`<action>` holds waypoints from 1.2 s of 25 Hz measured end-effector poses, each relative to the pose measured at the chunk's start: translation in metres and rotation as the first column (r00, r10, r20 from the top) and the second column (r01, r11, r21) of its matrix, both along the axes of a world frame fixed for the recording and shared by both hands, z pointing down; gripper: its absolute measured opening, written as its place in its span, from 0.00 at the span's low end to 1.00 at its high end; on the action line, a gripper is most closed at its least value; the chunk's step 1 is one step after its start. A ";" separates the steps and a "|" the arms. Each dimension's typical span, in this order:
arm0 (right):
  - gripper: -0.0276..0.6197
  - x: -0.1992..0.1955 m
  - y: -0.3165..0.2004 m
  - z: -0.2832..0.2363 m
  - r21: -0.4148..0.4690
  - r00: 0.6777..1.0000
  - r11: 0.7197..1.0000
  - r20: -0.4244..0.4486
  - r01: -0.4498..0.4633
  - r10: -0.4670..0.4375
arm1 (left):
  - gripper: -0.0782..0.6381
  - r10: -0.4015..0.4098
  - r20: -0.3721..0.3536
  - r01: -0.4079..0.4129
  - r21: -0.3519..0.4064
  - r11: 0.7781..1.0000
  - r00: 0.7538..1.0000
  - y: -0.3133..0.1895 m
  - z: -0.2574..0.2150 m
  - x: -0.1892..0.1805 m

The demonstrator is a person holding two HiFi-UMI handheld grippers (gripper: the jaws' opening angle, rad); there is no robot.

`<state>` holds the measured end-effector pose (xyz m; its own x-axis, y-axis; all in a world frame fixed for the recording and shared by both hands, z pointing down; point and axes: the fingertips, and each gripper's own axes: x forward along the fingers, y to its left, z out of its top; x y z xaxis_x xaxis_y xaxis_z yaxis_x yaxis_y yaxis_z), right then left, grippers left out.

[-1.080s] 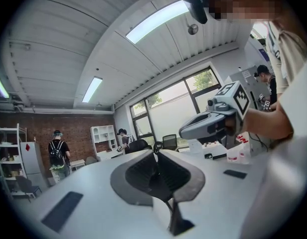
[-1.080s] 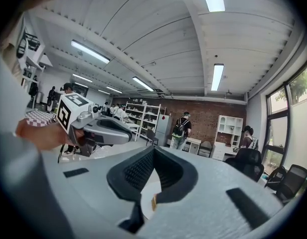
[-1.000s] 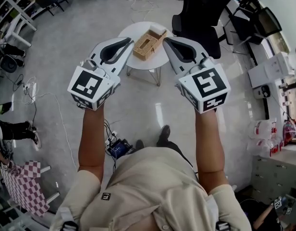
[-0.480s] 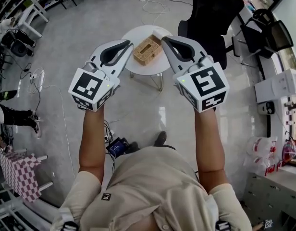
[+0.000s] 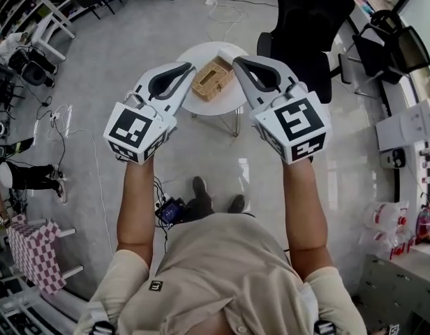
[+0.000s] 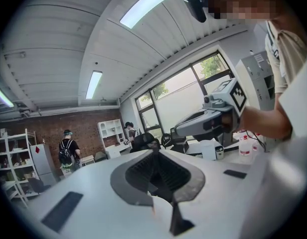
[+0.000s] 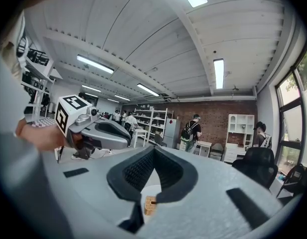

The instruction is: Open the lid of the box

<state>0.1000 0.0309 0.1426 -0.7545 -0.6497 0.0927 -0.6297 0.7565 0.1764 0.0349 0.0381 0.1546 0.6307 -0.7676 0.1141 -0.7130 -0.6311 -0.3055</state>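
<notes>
The left gripper [image 5: 189,67] and the right gripper [image 5: 237,60] were held side by side, each with its jaws pressed together on nothing. The wicker box [image 5: 213,79] was seen, lid closed, on the round white table [image 5: 208,105], farther off between their tips, untouched.

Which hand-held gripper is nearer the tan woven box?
Right, barely: in head view, right hand-held gripper overlaps the tan woven box; left hand-held gripper sits beside its left edge.
</notes>
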 end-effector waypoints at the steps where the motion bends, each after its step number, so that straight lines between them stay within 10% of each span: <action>1: 0.03 0.000 -0.004 0.000 -0.001 1.000 1.000 -0.001 -0.003 0.003 | 0.15 0.004 -0.001 -0.004 -0.001 1.000 1.000 -0.005 0.000 0.001; 30: 0.03 -0.076 -0.156 0.021 -0.030 0.964 0.967 -0.082 -0.255 0.252 | 0.15 0.246 -0.060 -0.249 -0.038 0.968 0.967 -0.178 0.027 -0.067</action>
<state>0.0237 -0.1255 0.1637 -0.5556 -0.8131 0.1739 -0.7874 0.5817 0.2043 -0.0321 -0.1401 0.1814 0.8065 -0.5818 0.1052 -0.5476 -0.8022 -0.2380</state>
